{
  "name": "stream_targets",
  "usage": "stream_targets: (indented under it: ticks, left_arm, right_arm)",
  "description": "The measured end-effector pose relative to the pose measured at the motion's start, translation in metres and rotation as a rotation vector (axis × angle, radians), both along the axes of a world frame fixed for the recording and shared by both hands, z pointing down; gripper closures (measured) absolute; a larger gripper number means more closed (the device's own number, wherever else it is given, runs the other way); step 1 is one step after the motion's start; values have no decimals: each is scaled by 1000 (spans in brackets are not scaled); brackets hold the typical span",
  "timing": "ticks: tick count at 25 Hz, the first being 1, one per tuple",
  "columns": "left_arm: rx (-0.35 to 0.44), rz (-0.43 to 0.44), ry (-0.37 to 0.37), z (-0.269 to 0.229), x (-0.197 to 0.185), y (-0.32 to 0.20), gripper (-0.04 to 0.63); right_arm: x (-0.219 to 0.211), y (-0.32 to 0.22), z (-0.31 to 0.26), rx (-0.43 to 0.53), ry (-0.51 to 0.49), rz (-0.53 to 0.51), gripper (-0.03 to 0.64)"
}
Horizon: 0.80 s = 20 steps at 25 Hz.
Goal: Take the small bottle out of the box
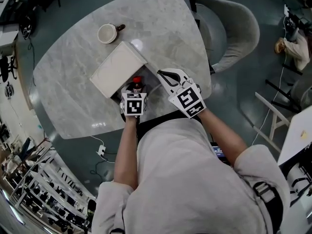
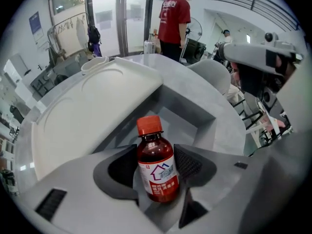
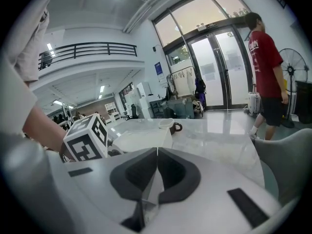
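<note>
A small brown bottle (image 2: pixel 157 165) with a red cap (image 1: pixel 137 80) and a red-and-white label lies inside the open box (image 2: pixel 191 107), cap pointing away from me. My left gripper (image 2: pixel 155 172) points steeply down into the box, its two dark pads against either side of the bottle's body. In the head view that gripper (image 1: pixel 134 90) covers most of the bottle. The box's white lid (image 1: pixel 117 67) is folded open to the left. My right gripper (image 1: pixel 166 75) hovers at the box's right edge, shut with nothing in it (image 3: pixel 155 177).
The box sits near the front edge of a grey marble table (image 1: pixel 161 28). A white mug (image 1: pixel 107 33) stands behind the lid. A grey chair (image 1: pixel 234 28) is at the table's right. A person in a red shirt (image 2: pixel 173 18) stands by the glass doors.
</note>
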<state>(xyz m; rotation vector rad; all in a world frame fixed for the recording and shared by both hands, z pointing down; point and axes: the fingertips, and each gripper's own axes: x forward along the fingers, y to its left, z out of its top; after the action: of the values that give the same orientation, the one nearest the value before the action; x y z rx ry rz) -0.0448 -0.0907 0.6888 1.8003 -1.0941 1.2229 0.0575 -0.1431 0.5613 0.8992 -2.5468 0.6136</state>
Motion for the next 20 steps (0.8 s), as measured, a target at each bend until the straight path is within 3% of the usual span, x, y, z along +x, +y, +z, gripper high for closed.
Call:
stream_targets:
  ticks: [5, 20]
  left_arm:
    - [57, -120, 45, -22, -2, -3, 343]
    - [395, -395, 78, -118, -40, 16, 344]
  right_arm:
    - [-11, 7, -2, 6, -12, -50, 589]
    - [-83, 26, -32, 83, -71, -241, 589]
